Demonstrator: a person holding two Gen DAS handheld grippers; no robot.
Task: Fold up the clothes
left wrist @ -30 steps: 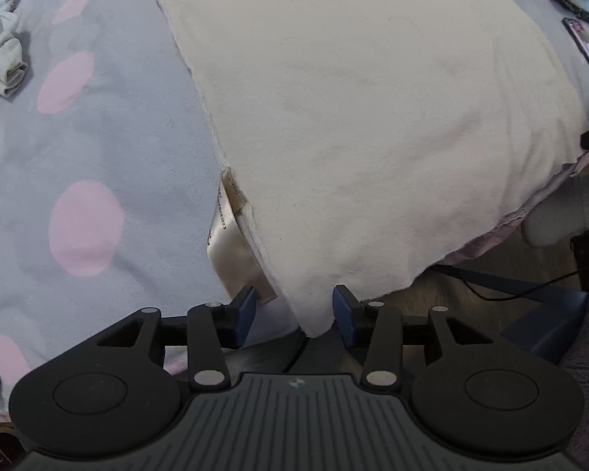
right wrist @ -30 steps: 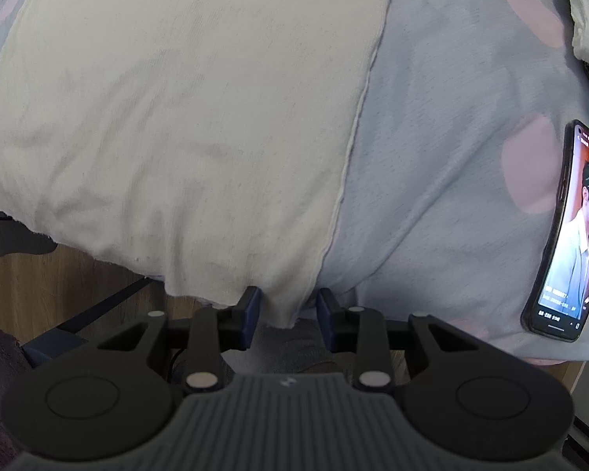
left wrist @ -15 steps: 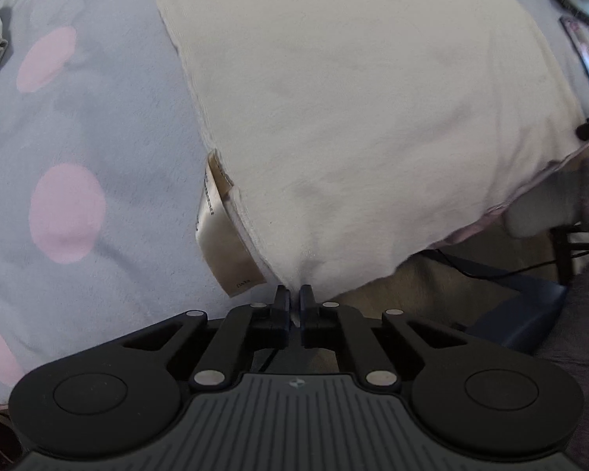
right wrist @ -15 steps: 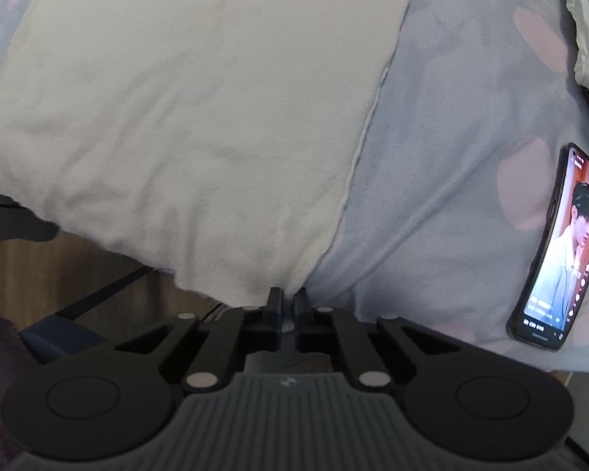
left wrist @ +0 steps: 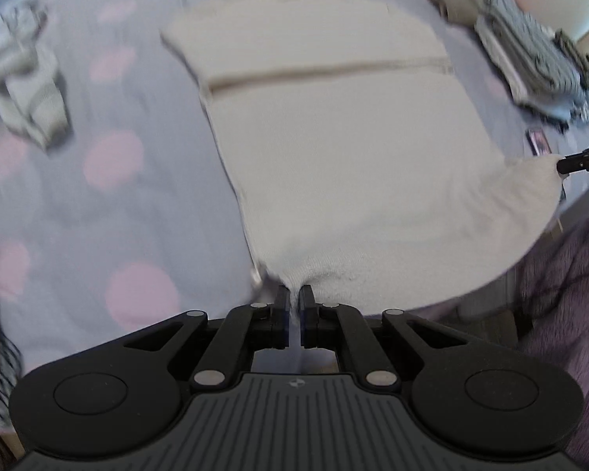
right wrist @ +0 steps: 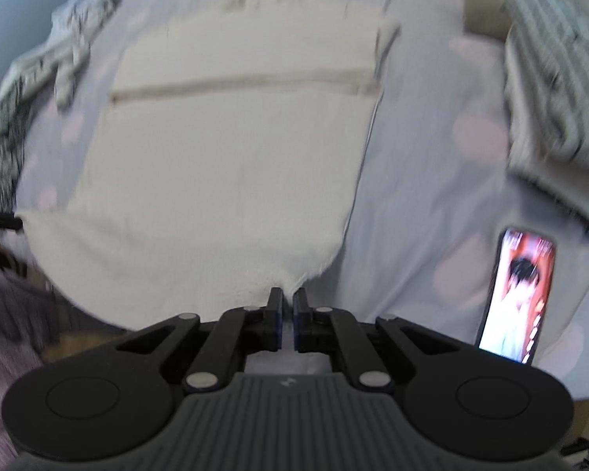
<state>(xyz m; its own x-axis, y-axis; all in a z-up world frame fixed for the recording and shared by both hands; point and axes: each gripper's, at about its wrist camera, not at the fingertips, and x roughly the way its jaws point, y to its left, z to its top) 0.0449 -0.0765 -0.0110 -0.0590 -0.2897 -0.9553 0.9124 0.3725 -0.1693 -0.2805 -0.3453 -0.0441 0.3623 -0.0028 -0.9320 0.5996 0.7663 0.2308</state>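
Two corners are all I hold: my left fingers (left wrist: 293, 301) are clamped on the near left corner of the cream garment (left wrist: 333, 149), and my right fingers (right wrist: 288, 301) are clamped on its near right corner, each pinching only a thin bit of hem. The garment lies spread on the bed (left wrist: 78, 204), its near edge raised between my two hands, its far part flat with one fold already across it. With so little cloth in each pinch, I judge a corner could slip free if I pull the hem taut. If one hand leads, the fold will land skewed. Just right of the cloth the phone (right wrist: 518, 294) could get brushed or dragged. Farther off, the grey clothes (left wrist: 27, 78) and the striped pile (right wrist: 557, 86) could snag a wide swing
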